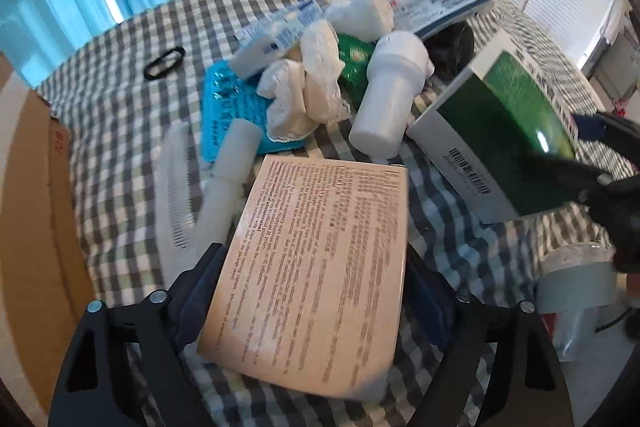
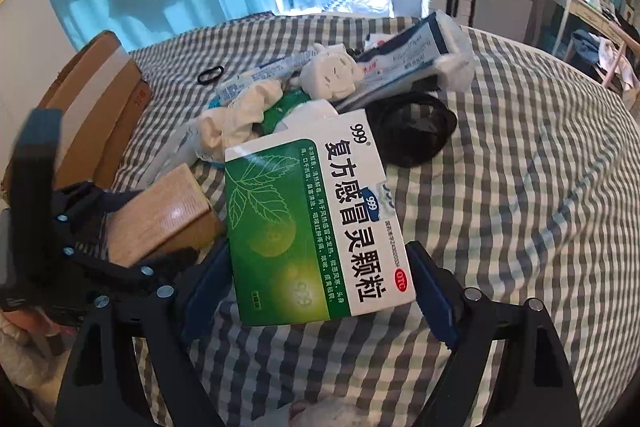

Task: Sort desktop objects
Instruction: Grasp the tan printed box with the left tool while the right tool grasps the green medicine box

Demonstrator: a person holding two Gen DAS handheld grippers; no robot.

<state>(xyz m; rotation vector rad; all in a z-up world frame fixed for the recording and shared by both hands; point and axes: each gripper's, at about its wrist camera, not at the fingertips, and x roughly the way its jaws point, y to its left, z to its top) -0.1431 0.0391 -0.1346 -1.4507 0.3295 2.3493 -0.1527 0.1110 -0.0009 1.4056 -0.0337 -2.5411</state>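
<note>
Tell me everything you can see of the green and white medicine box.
The green and white medicine box is a flat cardboard carton: white band with dark Chinese print, glossy green face with leaf artwork, a barcode on one side. It looks closed and undamaged, tilted above the checked cloth, sitting between the right claw fingers, close beside the tan box.

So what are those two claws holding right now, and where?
Left gripper: the tan box, by its long sides. Right gripper: the green-and-white medicine box, also by its sides.

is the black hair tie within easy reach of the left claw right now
Probably not: the left claw is closed around the tan box, and the hair tie lies beyond the comb.
</note>
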